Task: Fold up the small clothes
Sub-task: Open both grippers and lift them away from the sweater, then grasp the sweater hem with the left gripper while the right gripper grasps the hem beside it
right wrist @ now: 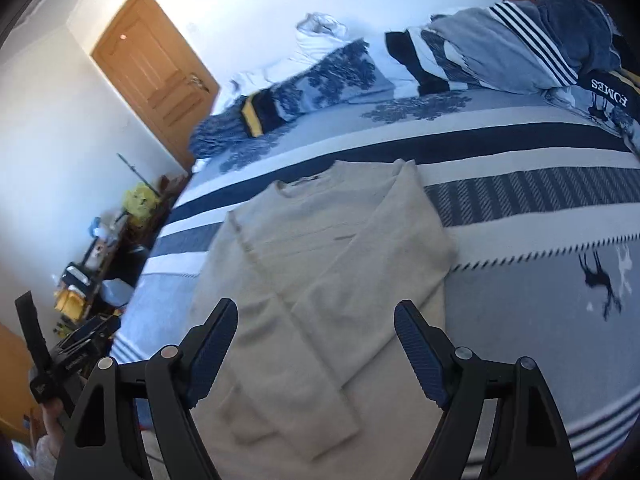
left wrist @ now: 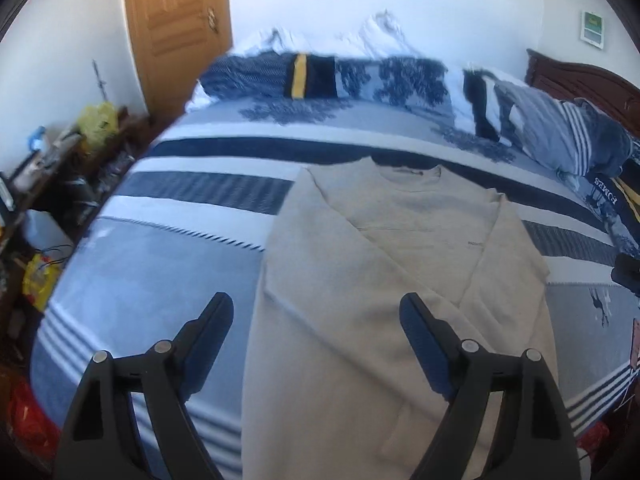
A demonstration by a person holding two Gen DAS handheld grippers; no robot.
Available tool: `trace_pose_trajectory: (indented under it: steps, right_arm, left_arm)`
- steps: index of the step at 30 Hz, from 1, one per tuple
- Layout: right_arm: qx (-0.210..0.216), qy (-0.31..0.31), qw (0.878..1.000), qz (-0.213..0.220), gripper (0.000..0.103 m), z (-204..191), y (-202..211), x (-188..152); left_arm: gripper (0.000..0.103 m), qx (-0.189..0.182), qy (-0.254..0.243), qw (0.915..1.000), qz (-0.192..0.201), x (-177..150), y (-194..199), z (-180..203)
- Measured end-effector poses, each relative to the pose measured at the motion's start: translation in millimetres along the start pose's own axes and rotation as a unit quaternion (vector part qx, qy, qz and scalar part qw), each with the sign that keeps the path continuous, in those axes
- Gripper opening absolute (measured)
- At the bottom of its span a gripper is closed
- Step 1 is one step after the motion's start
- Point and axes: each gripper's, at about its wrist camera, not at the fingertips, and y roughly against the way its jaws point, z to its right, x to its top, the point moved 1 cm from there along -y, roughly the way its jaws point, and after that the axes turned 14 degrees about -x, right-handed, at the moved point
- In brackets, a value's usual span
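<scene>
A beige sweater (left wrist: 400, 280) lies flat on the striped blue bed (left wrist: 160, 280), neck toward the pillows (left wrist: 560, 136), both sleeves folded in across its front. The left gripper (left wrist: 316, 320) hovers above the sweater's lower half, jaws wide open and holding nothing. The right gripper (right wrist: 316, 324) hangs over the crossed sleeves, jaws likewise spread and empty. A wooden door (left wrist: 176, 32) stands beyond the bed, with a cluttered shelf (left wrist: 60, 160) by the wall.
</scene>
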Motion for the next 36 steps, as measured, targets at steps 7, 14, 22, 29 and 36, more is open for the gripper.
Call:
trace_pose_trajectory:
  steps: [7, 14, 22, 29, 36]
  right_arm:
    - [-0.005, -0.032, 0.998, -0.063, 0.085, 38.6, -111.5, 72.6]
    - [-0.012, -0.066, 0.99, -0.127, 0.075, 74.8, -246.0, 136.4]
    - [-0.029, -0.113, 0.981, -0.152, 0.064, 105.4, -342.4, 175.9]
    - [-0.06, -0.083, 0.987, -0.126, 0.011, 81.5, -352.9, 180.9]
    - [-0.05, -0.052, 0.996, -0.05, 0.009, 61.2, -250.2, 182.1]
  left_arm:
    - [0.084, -0.03, 0.043, 0.9968, -0.06, 76.2, -125.3, -45.5]
    - [0.084, 0.004, 0.097, 0.9909, -0.094, 140.6, -246.3, -91.4]
    - [0.039, -0.003, 0.089, 0.9888, -0.12, 157.6, -323.0, -111.4]
    - [0.006, -0.045, 0.104, 0.9893, -0.092, 155.4, -308.4, -113.4]
    - [0.005, -0.102, 0.101, 0.9896, -0.014, 147.2, -161.9, -98.6]
